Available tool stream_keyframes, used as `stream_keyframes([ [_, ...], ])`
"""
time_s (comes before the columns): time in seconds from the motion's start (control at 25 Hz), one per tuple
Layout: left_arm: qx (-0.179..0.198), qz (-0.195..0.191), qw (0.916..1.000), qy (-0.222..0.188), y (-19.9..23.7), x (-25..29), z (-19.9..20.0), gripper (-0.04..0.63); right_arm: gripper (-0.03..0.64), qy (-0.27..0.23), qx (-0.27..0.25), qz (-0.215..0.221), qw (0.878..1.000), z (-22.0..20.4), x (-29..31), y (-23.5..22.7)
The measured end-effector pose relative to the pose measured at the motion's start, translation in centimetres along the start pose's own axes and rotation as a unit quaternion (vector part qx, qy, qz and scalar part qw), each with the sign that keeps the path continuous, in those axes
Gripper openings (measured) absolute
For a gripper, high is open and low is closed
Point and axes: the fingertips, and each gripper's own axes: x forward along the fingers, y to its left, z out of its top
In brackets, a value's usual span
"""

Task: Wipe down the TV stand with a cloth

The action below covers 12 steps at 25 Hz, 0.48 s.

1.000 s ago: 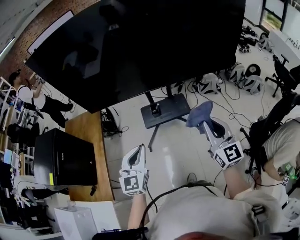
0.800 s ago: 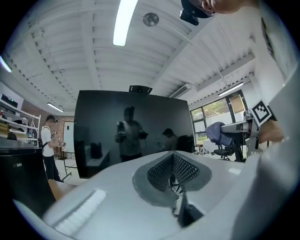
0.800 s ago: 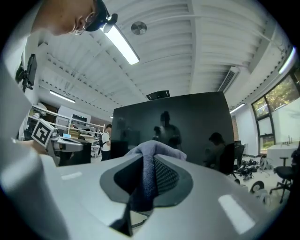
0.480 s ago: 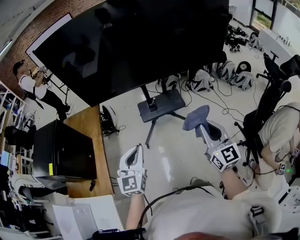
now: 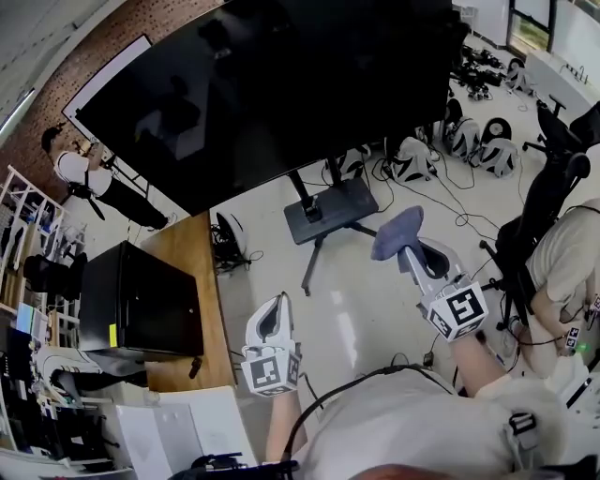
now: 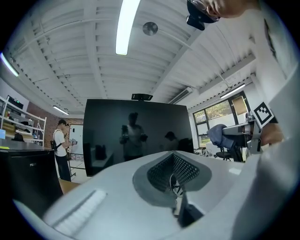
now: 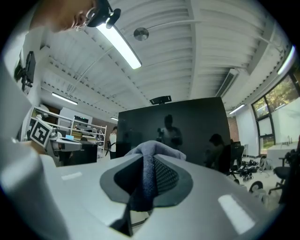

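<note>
A shared lab or workshop office is indicated. Recorded as evidence: a large screen point(image 5: 281, 94) on a TV stand point(image 5: 330, 211), loose cables point(image 5: 441, 187) trailing over a pale floor point(image 5: 375, 300), open shelving point(image 5: 23, 202), an office chair point(image 5: 553, 183), a brick wall point(image 5: 173, 17) and ceiling strip lights point(image 6: 123, 26).

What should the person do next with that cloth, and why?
Probably lower the right hand-held gripper forward and down to the TV stand's dark base plate. The blue-grey cloth is clamped in its jaws but is held in the air, apart from the stand, so no wiping can start.
</note>
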Motion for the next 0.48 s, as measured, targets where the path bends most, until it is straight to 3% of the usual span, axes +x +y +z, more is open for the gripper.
stream_keyframes([
  [0.28, 0.020, 0.000, 0.9996, 0.018, -1.3, -2.2, -1.8, 0.002, 0.054, -0.008, -0.008, -0.003, 1.000, -0.5, -1.9, 0.1],
  [0.48, -0.007, -0.004, 0.9998, -0.017, -1.4, -1.6, -1.3, 0.002, 0.054, -0.006, -0.002, 0.000, 1.000, -1.6, -1.8, 0.7],
])
